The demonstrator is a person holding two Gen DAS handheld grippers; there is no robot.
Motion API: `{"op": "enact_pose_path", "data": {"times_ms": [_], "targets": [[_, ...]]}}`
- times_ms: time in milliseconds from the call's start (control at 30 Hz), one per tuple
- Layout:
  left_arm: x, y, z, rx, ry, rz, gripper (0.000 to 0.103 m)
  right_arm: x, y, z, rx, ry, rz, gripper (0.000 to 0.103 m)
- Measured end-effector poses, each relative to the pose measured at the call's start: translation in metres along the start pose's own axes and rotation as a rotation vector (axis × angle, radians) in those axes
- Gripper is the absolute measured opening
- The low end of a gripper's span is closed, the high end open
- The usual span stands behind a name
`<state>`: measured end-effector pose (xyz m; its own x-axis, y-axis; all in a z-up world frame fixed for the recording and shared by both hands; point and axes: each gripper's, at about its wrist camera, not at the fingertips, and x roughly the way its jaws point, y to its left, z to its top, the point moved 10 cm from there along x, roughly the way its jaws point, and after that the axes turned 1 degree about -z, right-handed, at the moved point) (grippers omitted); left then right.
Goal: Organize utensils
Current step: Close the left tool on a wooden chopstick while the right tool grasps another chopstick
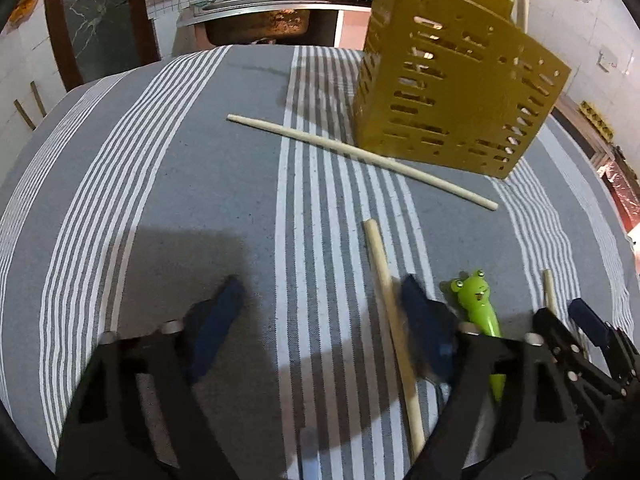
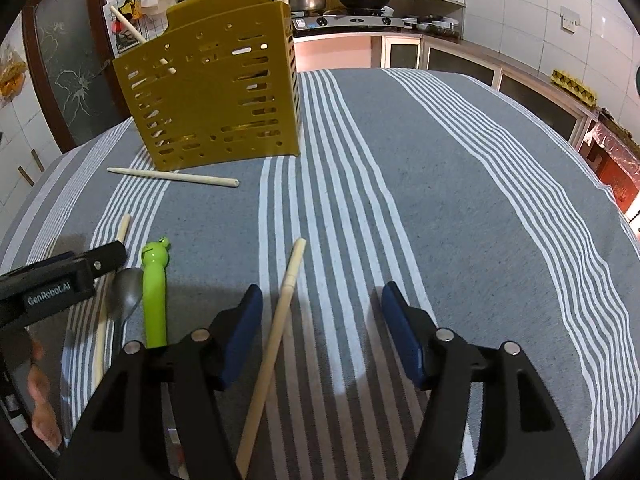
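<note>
The left claw point(image 1: 320, 320) is held wide open just above the striped cloth of the table point(image 1: 180, 200), and nothing is gripped between its blue pads. A loose chopstick point(image 1: 394, 332) is seen lying against the inner side of its right pad, between the pads but not clamped. Just to the right of that claw, a green frog-handled spoon point(image 1: 478, 304) lies flat. Ahead of it, a second chopstick point(image 1: 360, 156) lies across the cloth, touching or almost touching the base of the yellow perforated utensil holder point(image 1: 452, 92), which stands ahead and to the right.

The right claw point(image 2: 322, 328) is likewise spread wide and empty; a third chopstick point(image 2: 276, 344) lies between its pads, close to the left one. The holder point(image 2: 208, 92) stands well ahead and to its left, and at least one chopstick point(image 2: 130, 28) is already seen standing in it.

The task is judged to be partly done: three chopsticks and the spoon are left on the table to be gathered.
</note>
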<state>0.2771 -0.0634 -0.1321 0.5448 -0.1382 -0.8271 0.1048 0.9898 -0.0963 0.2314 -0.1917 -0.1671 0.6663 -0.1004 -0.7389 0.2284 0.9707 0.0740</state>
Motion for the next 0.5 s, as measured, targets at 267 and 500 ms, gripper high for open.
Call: {"op": "enact_pose_path", "data": {"times_ms": [267, 500], "targets": [[-0.004, -0.017, -0.005, 0.047, 0.028, -0.049, 0.025, -0.002, 0.001, -0.003, 0.0, 0.018, -0.037, 0.059], [-0.005, -0.018, -0.006, 0.054, 0.026, -0.067, 0.011, -0.004, 0.003, -0.001, 0.018, 0.025, -0.016, 0.033]]}}
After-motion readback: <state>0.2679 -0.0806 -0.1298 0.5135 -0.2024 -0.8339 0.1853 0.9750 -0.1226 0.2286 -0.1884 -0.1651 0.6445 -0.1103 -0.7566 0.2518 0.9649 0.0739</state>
